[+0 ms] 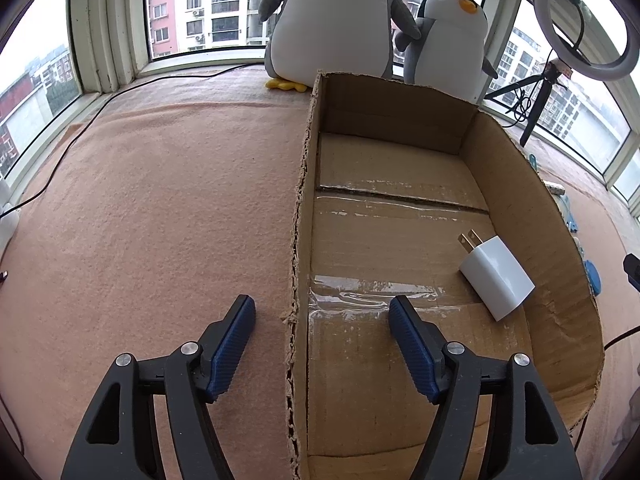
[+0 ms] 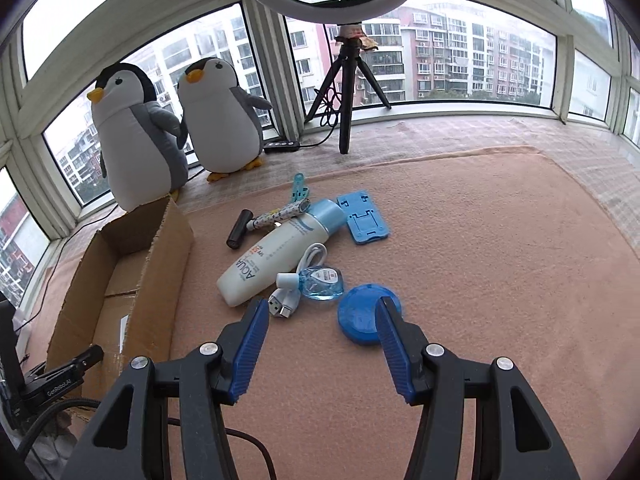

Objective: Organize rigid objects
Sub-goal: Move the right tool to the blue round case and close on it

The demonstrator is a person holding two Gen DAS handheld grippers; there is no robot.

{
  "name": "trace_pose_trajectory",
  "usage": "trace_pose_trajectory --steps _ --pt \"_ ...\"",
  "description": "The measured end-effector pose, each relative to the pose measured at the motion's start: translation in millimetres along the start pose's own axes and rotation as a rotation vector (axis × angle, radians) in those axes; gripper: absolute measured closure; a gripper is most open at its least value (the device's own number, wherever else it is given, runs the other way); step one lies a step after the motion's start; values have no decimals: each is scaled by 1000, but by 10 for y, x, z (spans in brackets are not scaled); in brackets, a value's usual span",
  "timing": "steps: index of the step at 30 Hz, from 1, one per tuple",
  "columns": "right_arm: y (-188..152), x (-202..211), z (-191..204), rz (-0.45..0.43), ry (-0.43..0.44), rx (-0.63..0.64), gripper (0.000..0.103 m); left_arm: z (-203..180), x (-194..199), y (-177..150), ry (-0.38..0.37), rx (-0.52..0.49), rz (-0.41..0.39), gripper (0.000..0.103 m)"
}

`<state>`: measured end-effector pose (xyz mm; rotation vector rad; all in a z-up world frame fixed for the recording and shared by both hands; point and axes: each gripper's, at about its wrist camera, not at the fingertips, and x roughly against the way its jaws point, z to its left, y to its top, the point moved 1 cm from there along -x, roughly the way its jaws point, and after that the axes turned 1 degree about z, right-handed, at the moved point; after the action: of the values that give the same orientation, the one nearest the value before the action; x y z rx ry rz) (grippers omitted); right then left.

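A white plug adapter [image 1: 497, 276] lies inside the cardboard box [image 1: 520, 184], near its right wall. My left gripper [image 1: 322, 312] is open and empty, straddling the box's near-left wall. In the right wrist view a cluster lies on the pink mat: a white lotion bottle [image 2: 276, 254], a small white USB cable [image 2: 298, 280], a clear blue bottle [image 2: 322, 280], a round blue lid [image 2: 362, 312], a blue phone stand [image 2: 362, 220], a patterned roller [image 2: 276, 216] and teal clips [image 2: 300, 188]. My right gripper [image 2: 324, 308] is open just short of the cable and lid, holding nothing.
Two plush penguins [image 2: 136, 136] stand by the window behind the box [image 2: 132, 264]. A ring light on a black tripod [image 2: 348, 92] stands at the back. A black cable [image 1: 80, 128] runs along the mat's left edge. The other gripper's body [image 2: 52, 384] sits low left.
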<state>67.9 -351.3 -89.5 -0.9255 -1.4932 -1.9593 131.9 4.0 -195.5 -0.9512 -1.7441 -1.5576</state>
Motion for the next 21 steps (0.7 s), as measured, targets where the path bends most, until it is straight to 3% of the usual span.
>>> trace_pose_trajectory --steps 5,11,21 --pt "43 -88 -188 0 -66 -11 52 -4 10 -14 0 4 -3 29" --pt "52 -237 -328 52 -69 14 50 -3 15 -23 -2 8 -7 29" --pt "-135 -515 -164 126 -86 105 46 -7 8 -16 -4 11 -5 28"
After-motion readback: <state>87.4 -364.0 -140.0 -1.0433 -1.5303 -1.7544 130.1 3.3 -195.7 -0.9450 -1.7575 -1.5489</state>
